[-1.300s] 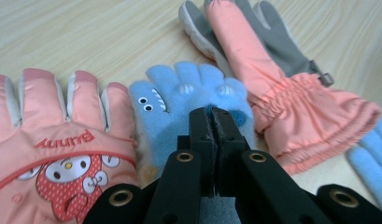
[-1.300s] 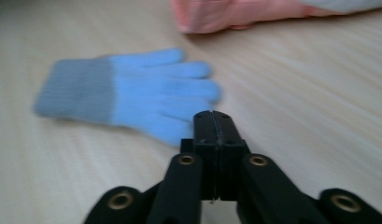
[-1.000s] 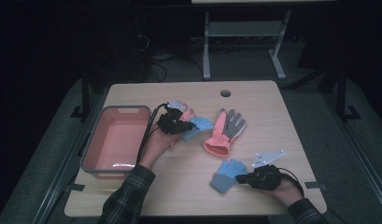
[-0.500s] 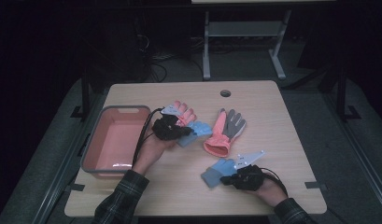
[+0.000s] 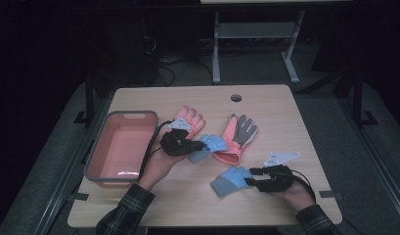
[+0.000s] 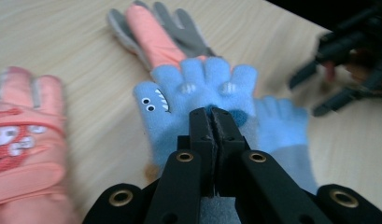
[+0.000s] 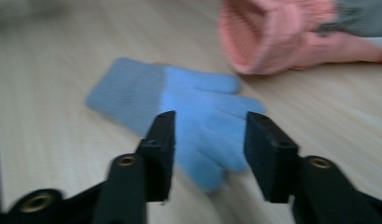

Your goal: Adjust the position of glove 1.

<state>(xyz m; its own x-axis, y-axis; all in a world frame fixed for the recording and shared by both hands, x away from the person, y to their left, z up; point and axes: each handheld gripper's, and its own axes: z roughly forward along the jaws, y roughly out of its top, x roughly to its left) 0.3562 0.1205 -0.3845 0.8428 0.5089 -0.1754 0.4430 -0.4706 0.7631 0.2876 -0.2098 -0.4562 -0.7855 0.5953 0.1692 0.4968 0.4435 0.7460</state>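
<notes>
My left gripper (image 6: 214, 114) is shut on a blue glove with a shark face (image 6: 198, 93), fingers pointing away; in the high view this gripper (image 5: 198, 145) holds that glove (image 5: 210, 144) at mid-table. A second blue glove with a grey cuff (image 7: 179, 107) lies flat on the wooden table, and my right gripper (image 7: 211, 119) stands open over its fingers. From above, the right gripper (image 5: 251, 177) points left at this glove (image 5: 229, 179).
A pink glove with a grey palm (image 5: 239, 133) lies right of the held glove. A pink printed glove (image 5: 190, 120) lies behind the left gripper. A red tub (image 5: 120, 115) stands on the table's left side. The table (image 5: 305, 132) has a hole (image 5: 236, 97) at the back.
My left gripper has drawn the shark-face glove towards the person, uncovering the pink printed glove. The right gripper and the near blue glove have shifted a little left.
</notes>
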